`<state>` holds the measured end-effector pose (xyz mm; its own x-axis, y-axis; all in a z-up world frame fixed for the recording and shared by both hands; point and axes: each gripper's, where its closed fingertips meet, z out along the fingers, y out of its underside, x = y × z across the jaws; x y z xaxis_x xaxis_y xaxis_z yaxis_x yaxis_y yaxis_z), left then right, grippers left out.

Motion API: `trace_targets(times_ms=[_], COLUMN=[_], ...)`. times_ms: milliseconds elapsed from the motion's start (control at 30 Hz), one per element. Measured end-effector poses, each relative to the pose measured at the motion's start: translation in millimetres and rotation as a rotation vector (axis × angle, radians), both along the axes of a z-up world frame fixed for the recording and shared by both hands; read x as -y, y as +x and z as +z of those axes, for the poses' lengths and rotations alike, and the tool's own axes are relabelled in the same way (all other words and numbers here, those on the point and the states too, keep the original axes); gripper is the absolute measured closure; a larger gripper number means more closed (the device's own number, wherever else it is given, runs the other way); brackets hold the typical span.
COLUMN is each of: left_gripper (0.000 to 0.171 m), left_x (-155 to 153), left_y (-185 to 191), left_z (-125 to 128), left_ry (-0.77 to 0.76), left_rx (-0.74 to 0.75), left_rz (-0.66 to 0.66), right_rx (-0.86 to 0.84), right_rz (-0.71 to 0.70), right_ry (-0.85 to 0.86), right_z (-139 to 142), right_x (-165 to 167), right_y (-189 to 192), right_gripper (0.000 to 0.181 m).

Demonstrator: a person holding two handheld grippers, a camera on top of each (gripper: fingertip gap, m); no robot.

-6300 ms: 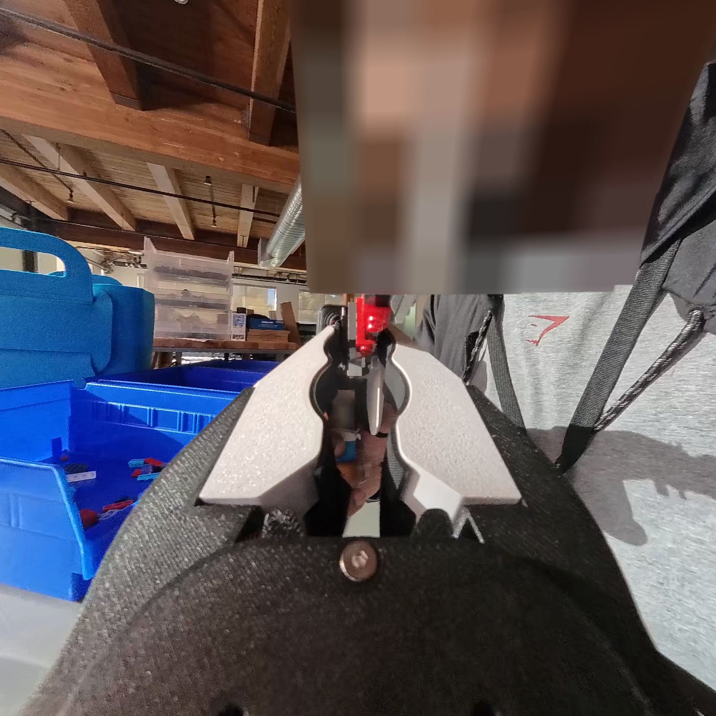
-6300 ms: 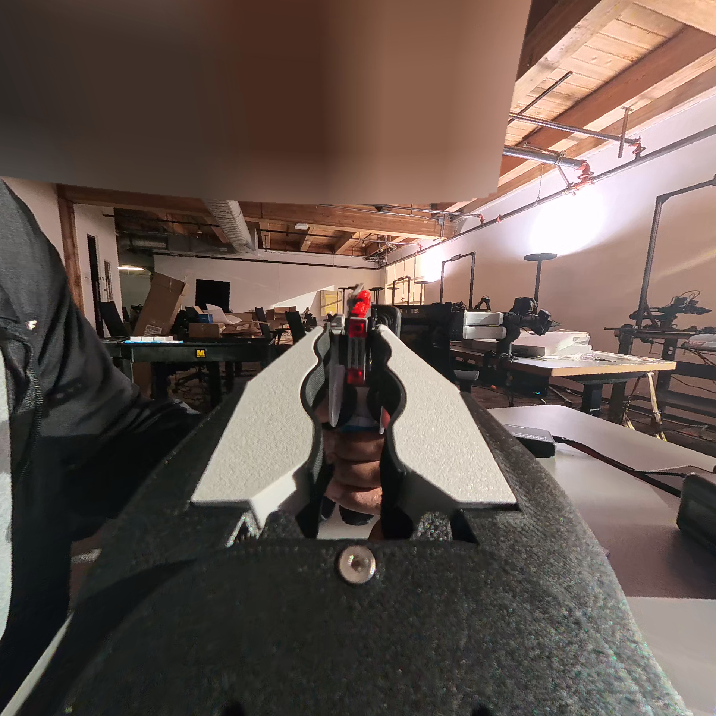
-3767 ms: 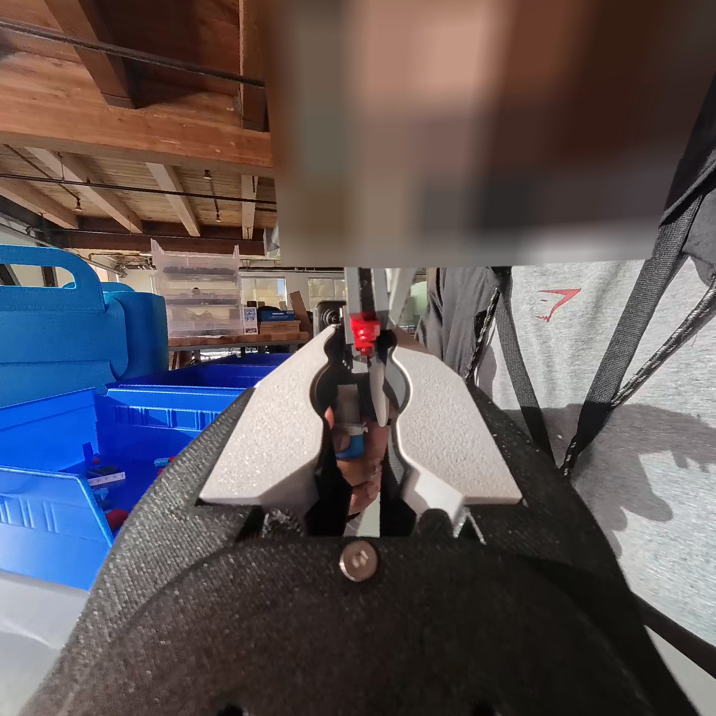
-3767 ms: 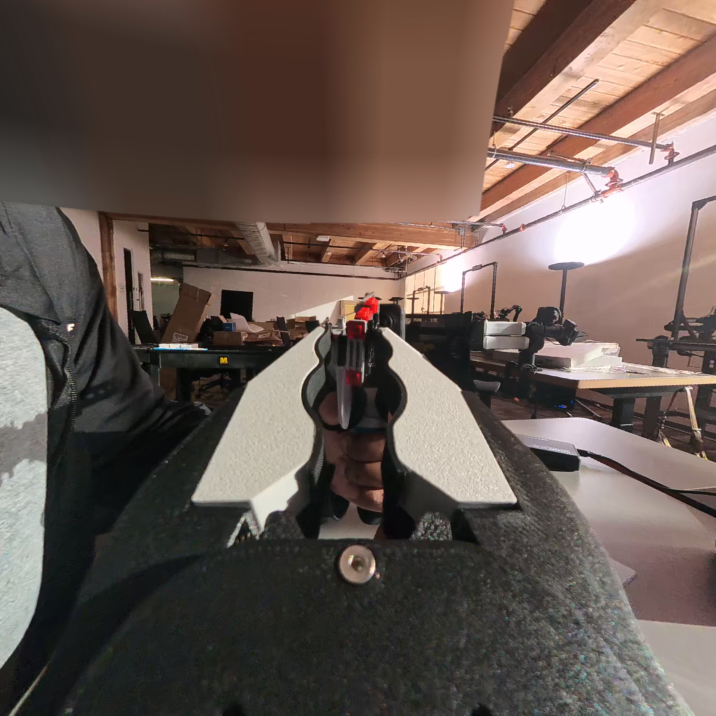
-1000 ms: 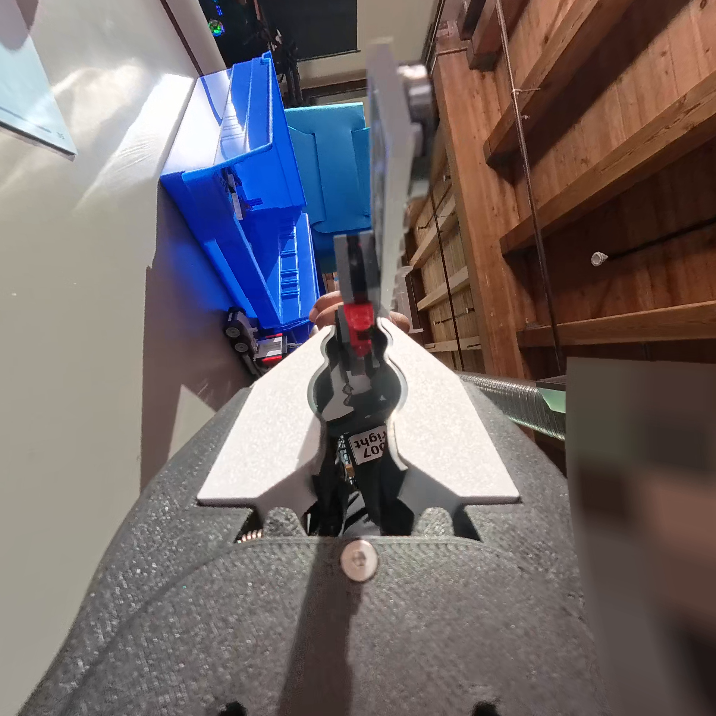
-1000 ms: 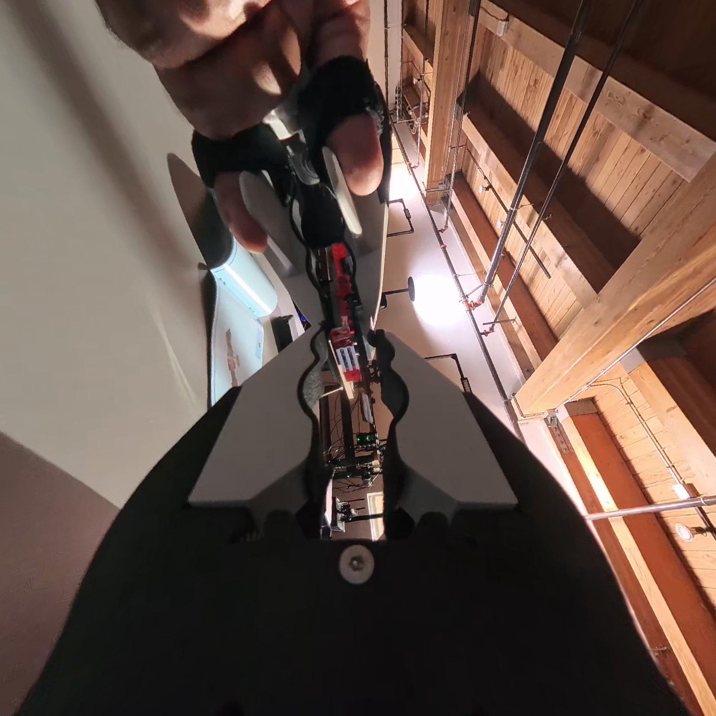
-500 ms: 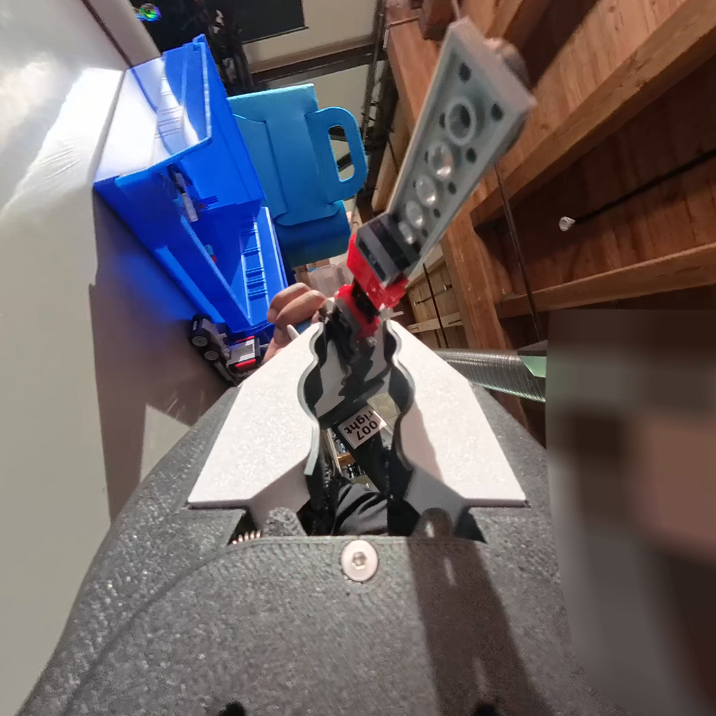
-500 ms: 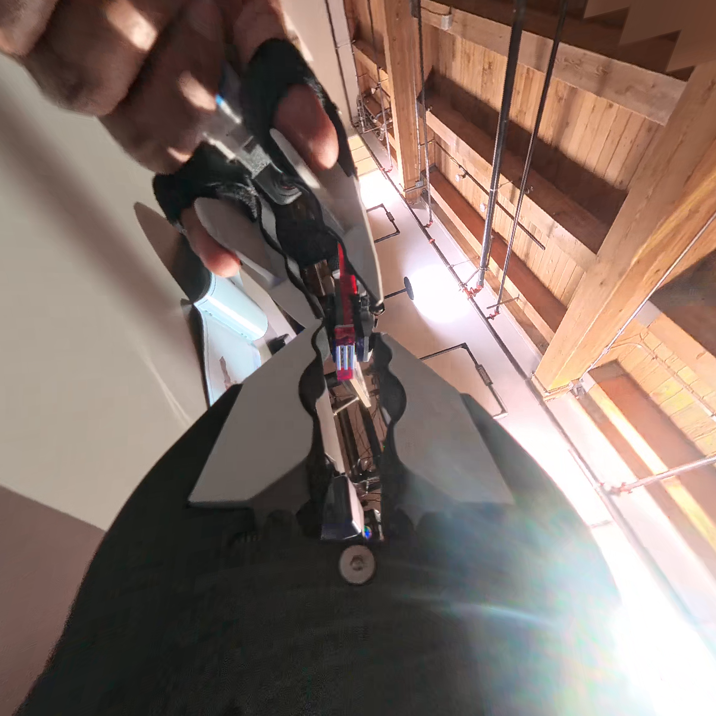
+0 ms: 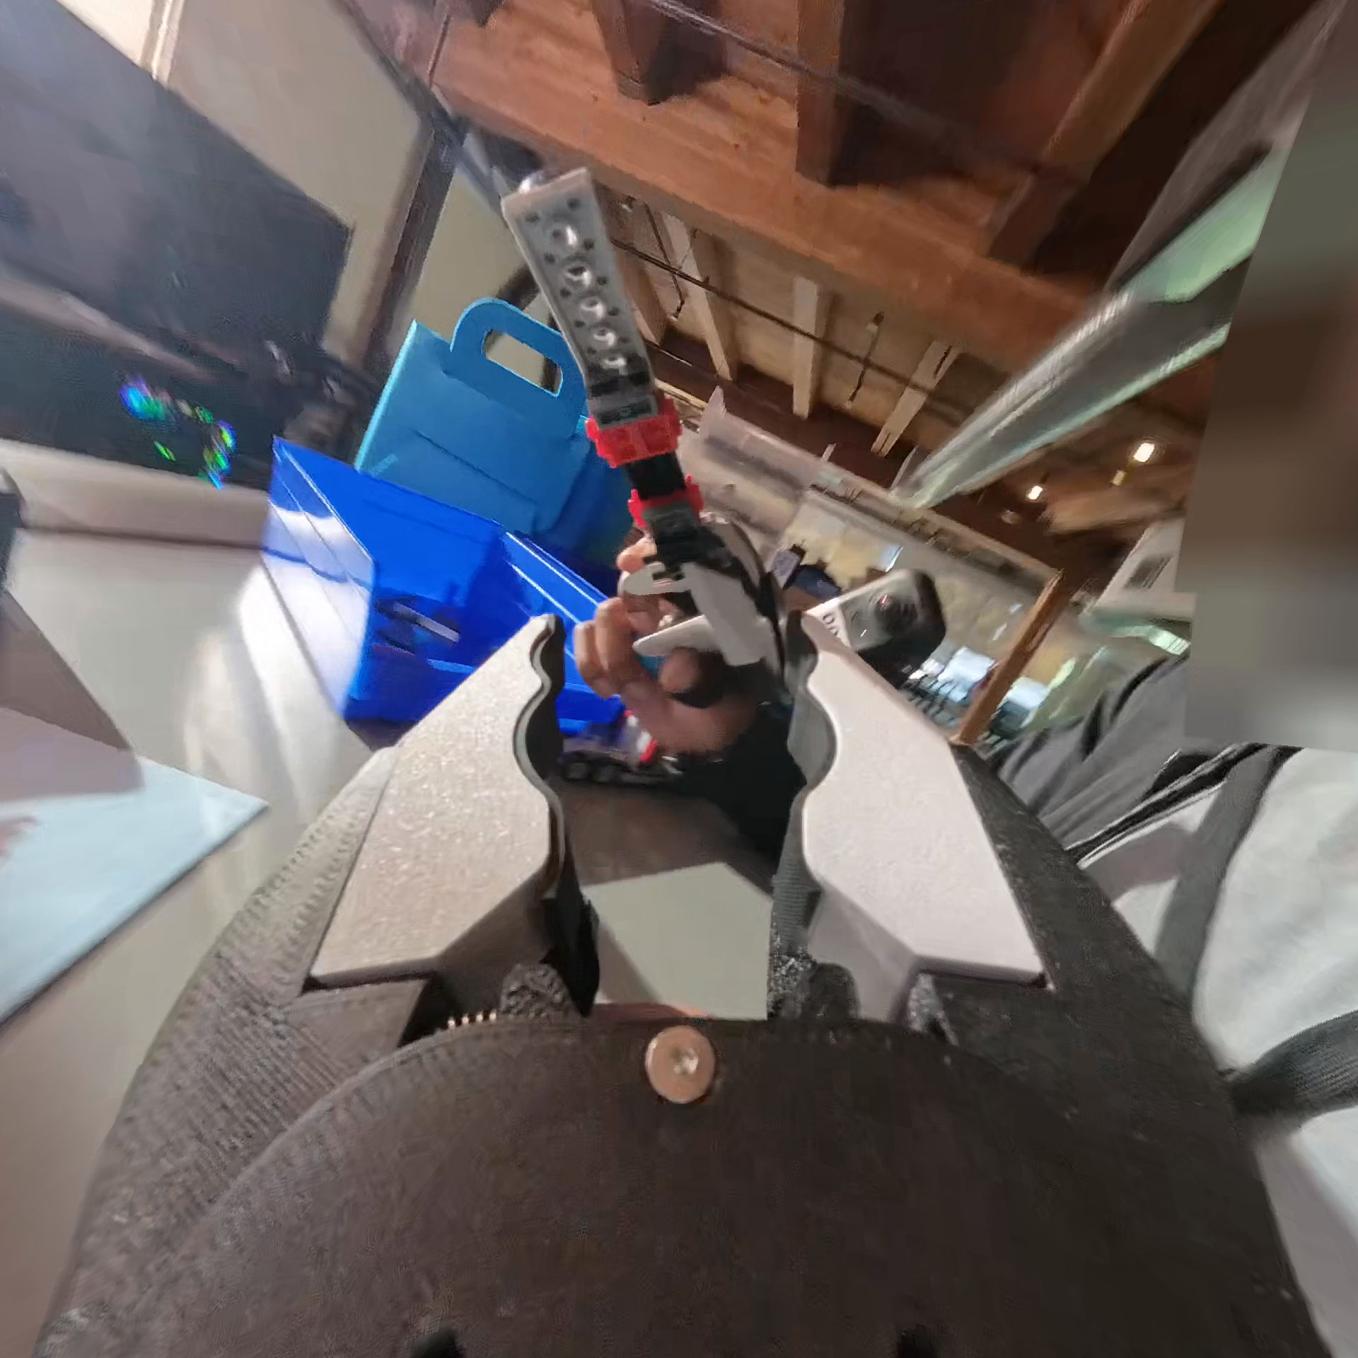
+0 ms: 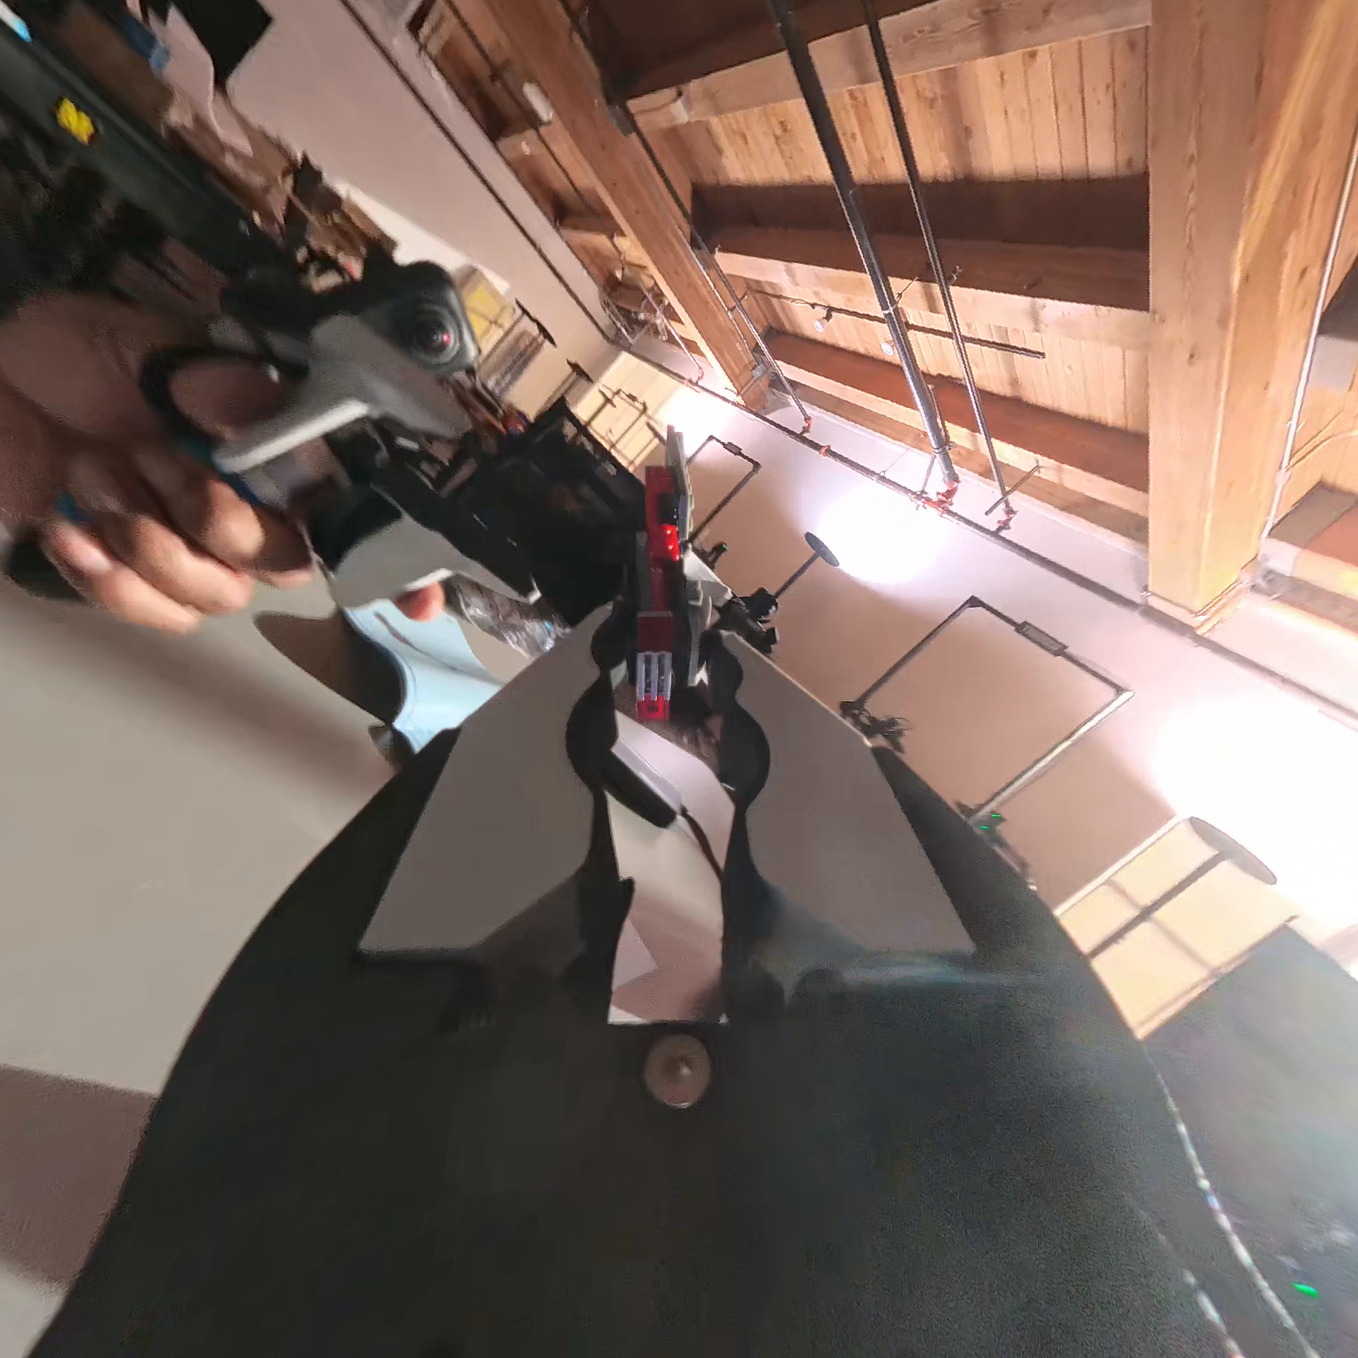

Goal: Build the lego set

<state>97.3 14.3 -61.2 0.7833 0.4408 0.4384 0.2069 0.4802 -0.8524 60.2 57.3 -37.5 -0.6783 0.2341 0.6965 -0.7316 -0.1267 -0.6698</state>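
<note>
Right gripper (image 10: 661, 647) clamps the grey-and-red lego assembly (image 9: 617, 382) aloft above the blue bin (image 9: 411, 558), left gripper (image 9: 672, 647) empty and spread; regrasp should arguably stay near the red joint.

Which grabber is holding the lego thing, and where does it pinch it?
The right gripper pinches the lego build at its dark lower end. The left gripper is open, holding nothing.
</note>
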Motion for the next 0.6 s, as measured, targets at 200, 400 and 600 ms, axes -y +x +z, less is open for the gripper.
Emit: trace_targets(times_ms=[200,400,600], left_gripper=[0.106,0.117,0.141], left_x=[-12,-24,-31], left_y=[-14,-18,-16], left_z=[14,29,27], left_ry=[-0.109,-0.177,-0.237], left_rx=[-0.315,-0.547,-0.635], left_rz=[-0.011,-0.127,-0.204], right_rx=[0.200,0.260,0.285], right_rz=[0.152,0.253,0.279], right_ry=[-0.062,-0.042,-0.015], right_z=[9,4,-2], right_x=[0,2,1], right_y=[9,20,17], right_gripper=[0.158,0.158,0.158])
